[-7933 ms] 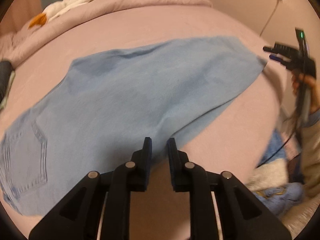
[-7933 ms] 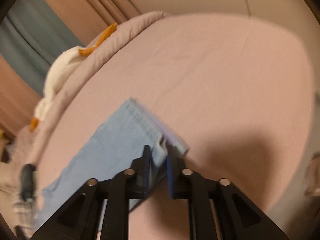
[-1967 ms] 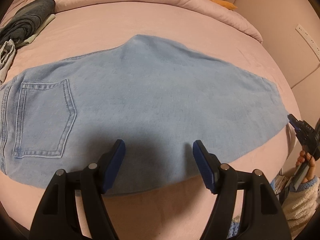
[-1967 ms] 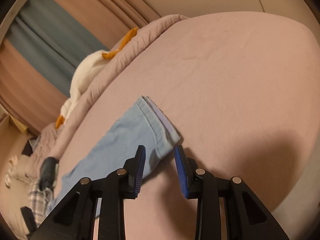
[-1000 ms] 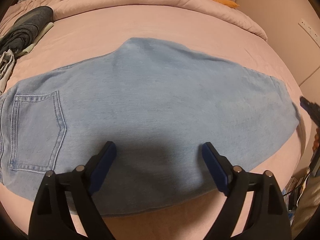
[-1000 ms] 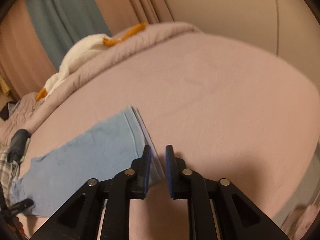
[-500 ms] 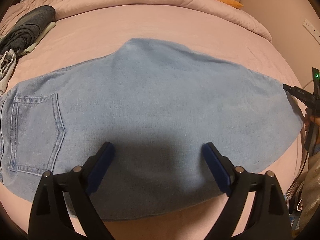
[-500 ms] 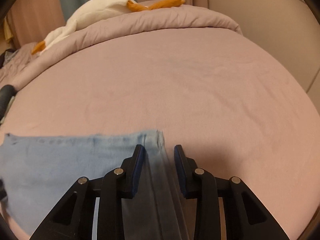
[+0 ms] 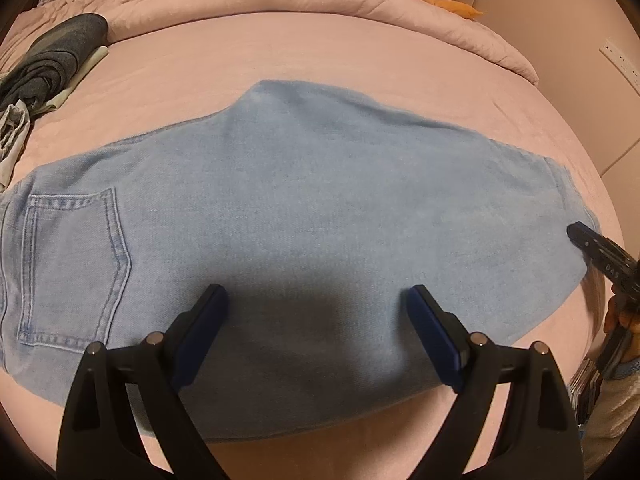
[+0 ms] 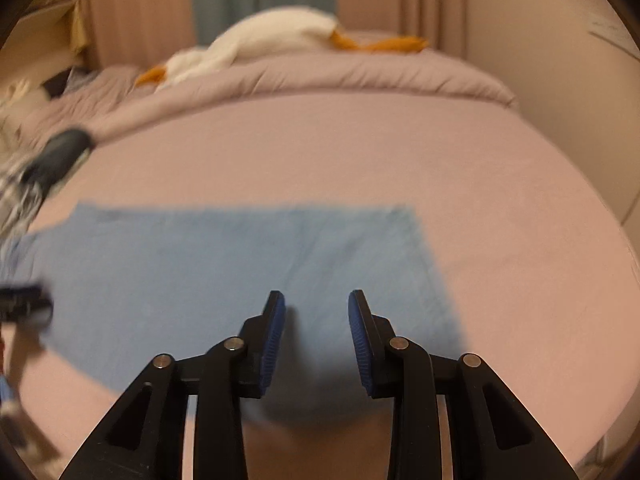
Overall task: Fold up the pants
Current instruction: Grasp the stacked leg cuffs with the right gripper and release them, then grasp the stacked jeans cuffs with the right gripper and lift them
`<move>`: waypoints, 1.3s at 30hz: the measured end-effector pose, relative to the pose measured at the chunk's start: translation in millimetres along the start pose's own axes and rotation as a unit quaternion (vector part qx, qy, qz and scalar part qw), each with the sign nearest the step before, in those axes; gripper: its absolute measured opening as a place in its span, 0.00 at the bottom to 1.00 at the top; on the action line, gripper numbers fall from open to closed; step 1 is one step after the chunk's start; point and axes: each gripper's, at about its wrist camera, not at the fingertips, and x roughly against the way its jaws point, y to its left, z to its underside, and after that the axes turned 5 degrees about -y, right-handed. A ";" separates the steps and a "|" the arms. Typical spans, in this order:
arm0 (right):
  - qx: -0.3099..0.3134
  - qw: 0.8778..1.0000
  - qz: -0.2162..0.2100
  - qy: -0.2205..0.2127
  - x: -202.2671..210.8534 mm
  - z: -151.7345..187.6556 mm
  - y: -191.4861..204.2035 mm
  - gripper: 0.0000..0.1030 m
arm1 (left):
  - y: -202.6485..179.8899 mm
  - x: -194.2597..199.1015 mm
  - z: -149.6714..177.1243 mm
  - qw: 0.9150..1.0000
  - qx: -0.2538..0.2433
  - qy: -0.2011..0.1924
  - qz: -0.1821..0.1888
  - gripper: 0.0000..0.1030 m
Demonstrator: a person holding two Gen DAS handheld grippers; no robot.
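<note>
While both pairs of tongs hang empty over the denim, I judge the fold only partly done. My left tongs point(image 9: 316, 332) stand spread wide, jaws far apart, gripping nothing, above the near edge of the pants point(image 9: 304, 216) about midway along their length. My right tongs point(image 10: 316, 340) are parted too, less widely, also holding nothing, and they hover over the leg end near the hem point(image 10: 420, 248); that view is blurred, so I cannot tell whether the pads touch the cloth.

Outward from there, the pants lie flat on the bed point(image 9: 320, 52), stretched left to right, with one back pocket point(image 9: 76, 264) showing at the waist end on the left. From that single pocket and the one broad leg shape, I take it that the legs are already laid one on the other. What is left, as I see it, is bringing the hem toward the waist, perhaps twice.

Beyond the pants sit a dark pile of clothes point(image 9: 52, 60) at the far left and a white stuffed toy point(image 10: 260, 44) on the rolled duvet point(image 10: 340, 76).
</note>
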 end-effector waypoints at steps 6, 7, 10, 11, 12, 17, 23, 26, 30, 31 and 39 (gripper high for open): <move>-0.061 0.998 -0.005 0.009 0.3 10.6 -14.5 0.32 | 2.8 17.6 4.5 1.000 -0.015 -0.019 0.006 0.88; -0.076 0.997 -0.003 0.004 7.1 8.2 -16.8 0.32 | 4.4 20.9 5.5 1.000 -0.018 -0.023 0.006 0.88; -0.119 0.993 -0.014 -0.023 28.8 9.0 -24.2 0.37 | 9.6 29.9 8.8 0.999 -0.025 -0.037 0.002 0.88; -0.137 0.990 -0.019 -0.029 34.5 12.1 -25.2 0.38 | 12.3 32.7 10.4 0.999 -0.026 -0.041 0.001 0.88; -0.159 0.986 -0.022 -0.035 41.9 17.0 -28.7 0.39 | 15.3 35.2 11.8 0.999 -0.027 -0.045 0.001 0.88; -0.253 0.966 -0.042 -0.039 51.2 37.3 -38.4 0.39 | 28.3 51.3 20.7 0.998 -0.020 -0.065 0.003 0.88; -0.354 0.933 -0.053 -0.021 42.3 52.9 -47.3 0.45 | 41.4 64.9 35.6 0.997 -0.001 -0.078 0.001 0.88; -0.366 0.929 -0.053 -0.010 32.6 55.1 -49.4 0.45 | 41.6 67.3 41.8 0.997 0.008 -0.076 0.000 0.88; -0.405 0.911 -0.078 -0.016 18.1 59.0 -60.2 0.45 | 41.2 72.2 47.6 0.997 0.011 -0.076 -0.001 0.88; -0.417 0.905 -0.082 -0.018 14.6 57.9 -63.3 0.45 | 40.7 73.6 48.2 0.997 0.010 -0.077 -0.003 0.88; -0.410 0.906 -0.086 -0.051 3.0 48.3 -66.6 0.45 | 43.3 79.8 53.4 0.997 0.011 -0.080 -0.007 0.89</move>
